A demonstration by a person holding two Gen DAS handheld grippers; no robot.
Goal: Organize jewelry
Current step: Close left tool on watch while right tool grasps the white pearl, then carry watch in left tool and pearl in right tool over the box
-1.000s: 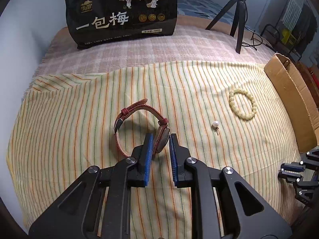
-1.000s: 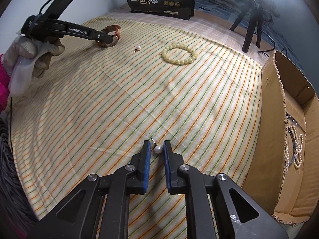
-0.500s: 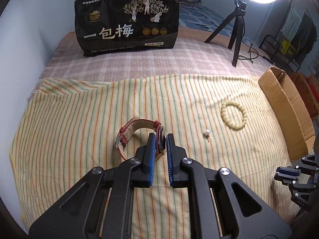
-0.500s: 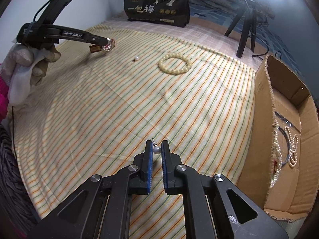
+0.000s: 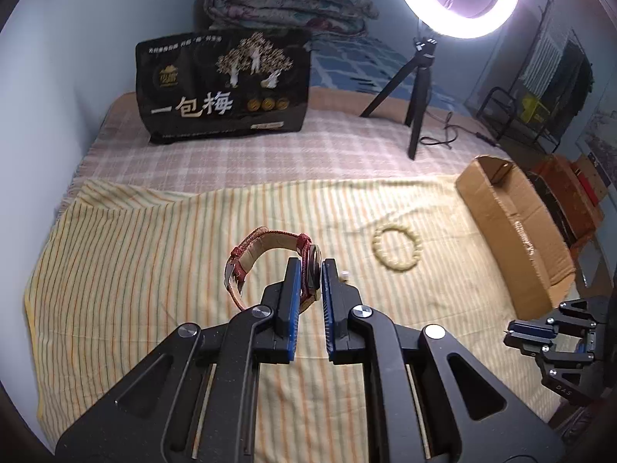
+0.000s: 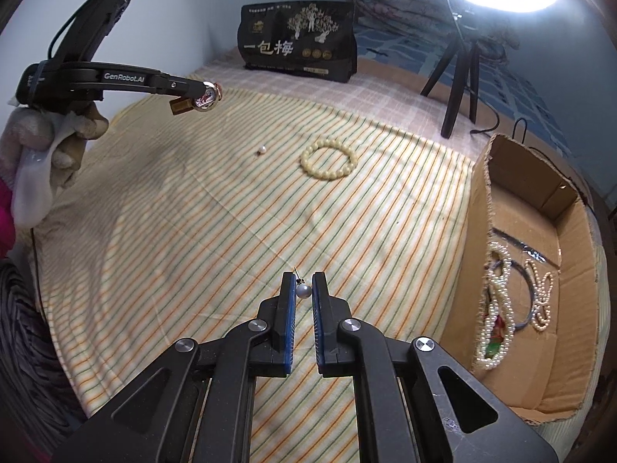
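Transport step: you are carrying two pieces at once. Left hand-held gripper (image 5: pixel 307 270) is clamping the red-strapped watch (image 5: pixel 270 258) above the striped cloth (image 5: pixel 135 250); right hand-held gripper (image 6: pixel 303 283) is pinching a pearl earring (image 6: pixel 303 290). Next you are likely needing to swing both right, over the cardboard box (image 6: pixel 578 254) wall, before releasing

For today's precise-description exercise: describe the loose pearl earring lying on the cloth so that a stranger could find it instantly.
Start at the striped yellow cloth covering the bed. Find the ring of cream beads, the beaded bracelet, lying on it. Just beside it, apart and nearer the raised watch, lies the loose pearl earring: one tiny white ball, not a ring.
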